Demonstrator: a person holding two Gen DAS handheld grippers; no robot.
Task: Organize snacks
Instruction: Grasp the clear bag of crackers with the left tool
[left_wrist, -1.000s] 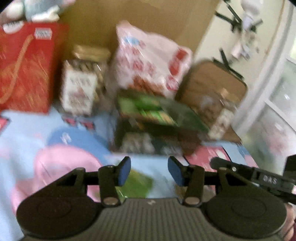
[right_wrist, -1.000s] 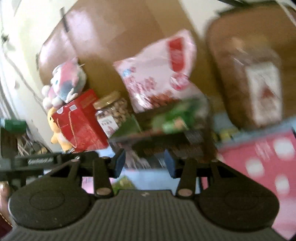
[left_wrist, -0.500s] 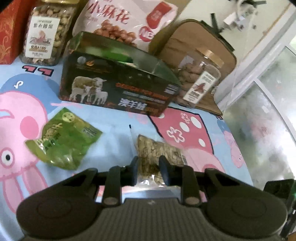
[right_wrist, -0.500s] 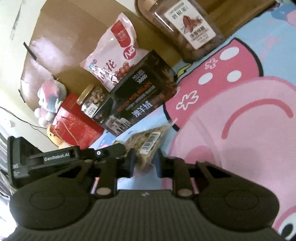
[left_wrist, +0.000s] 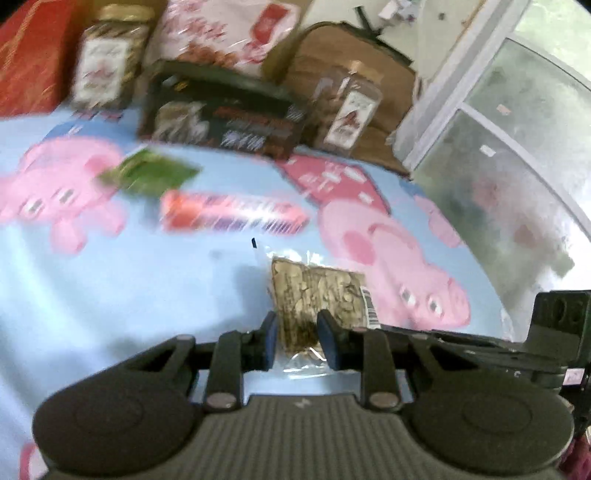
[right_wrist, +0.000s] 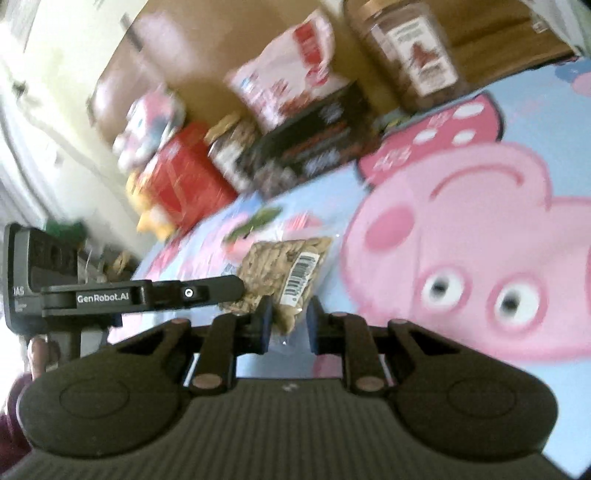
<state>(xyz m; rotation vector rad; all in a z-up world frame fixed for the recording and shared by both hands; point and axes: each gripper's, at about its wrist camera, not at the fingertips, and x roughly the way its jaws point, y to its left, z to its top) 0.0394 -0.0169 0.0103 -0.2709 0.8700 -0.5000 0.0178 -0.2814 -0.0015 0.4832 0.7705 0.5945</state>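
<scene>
A clear packet of brown seeds (left_wrist: 317, 291) with a barcode label is held over the blue cartoon-pig cloth (left_wrist: 110, 295). My left gripper (left_wrist: 295, 341) is shut on one end of it. My right gripper (right_wrist: 290, 325) is shut on the other end of the seed packet (right_wrist: 280, 269). The left gripper's body shows at the left of the right wrist view (right_wrist: 147, 293). A green packet (left_wrist: 147, 173) and a red packet (left_wrist: 232, 214) lie on the cloth further back.
At the back stand a dark box with sheep on it (left_wrist: 221, 118), two nut jars (left_wrist: 107, 62) (left_wrist: 347, 107), a pink-and-white snack bag (left_wrist: 229, 33), a red gift bag (left_wrist: 29, 55) and a brown case (left_wrist: 354, 59). A window frame (left_wrist: 461, 103) is on the right.
Both grippers, shut on the seed packet, have pulled back from the dark box, carrying it towards the near part of the cloth. A red packet has come into view.
</scene>
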